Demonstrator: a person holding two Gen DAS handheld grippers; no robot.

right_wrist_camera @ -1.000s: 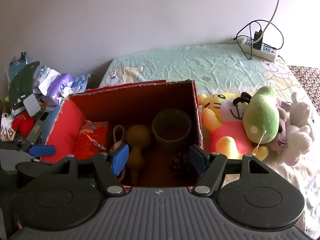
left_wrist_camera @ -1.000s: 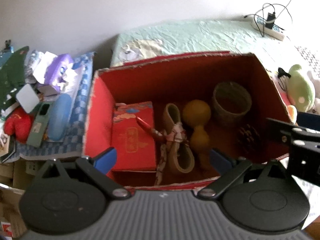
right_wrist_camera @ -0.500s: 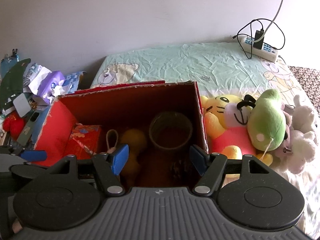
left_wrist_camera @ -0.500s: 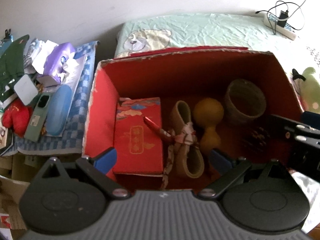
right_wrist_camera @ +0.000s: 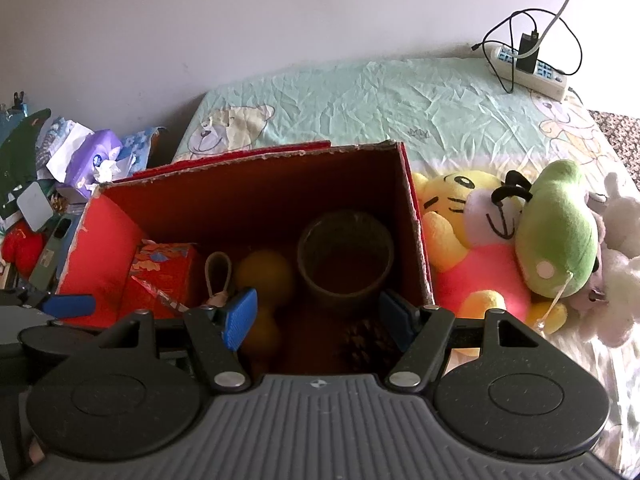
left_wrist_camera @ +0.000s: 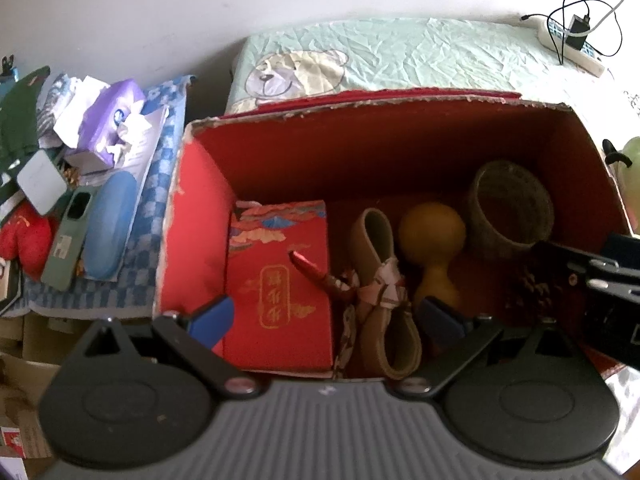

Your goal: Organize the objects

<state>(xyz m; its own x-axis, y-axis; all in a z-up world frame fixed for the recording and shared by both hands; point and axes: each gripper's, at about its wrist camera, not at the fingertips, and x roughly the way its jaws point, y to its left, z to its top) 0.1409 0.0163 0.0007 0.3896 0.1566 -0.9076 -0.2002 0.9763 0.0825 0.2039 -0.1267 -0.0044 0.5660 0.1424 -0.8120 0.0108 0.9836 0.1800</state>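
Two grippers, left gripper [left_wrist_camera: 324,318] and right gripper [right_wrist_camera: 316,314], both spread wide with nothing between the fingers, poised over the near edge of the red cardboard box [left_wrist_camera: 188,216]. Box contents: red gift packet [left_wrist_camera: 280,280] against its left wall; tan shoe [left_wrist_camera: 384,292]; yellow gourd [left_wrist_camera: 434,246]; woven cup [left_wrist_camera: 512,210] toward its right wall. Plush toys [right_wrist_camera: 520,240] outside the right wall.

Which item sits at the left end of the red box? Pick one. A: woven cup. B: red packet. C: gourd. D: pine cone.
B: the red packet lies against the box's left wall; gourd, cup and pine cone are farther right.
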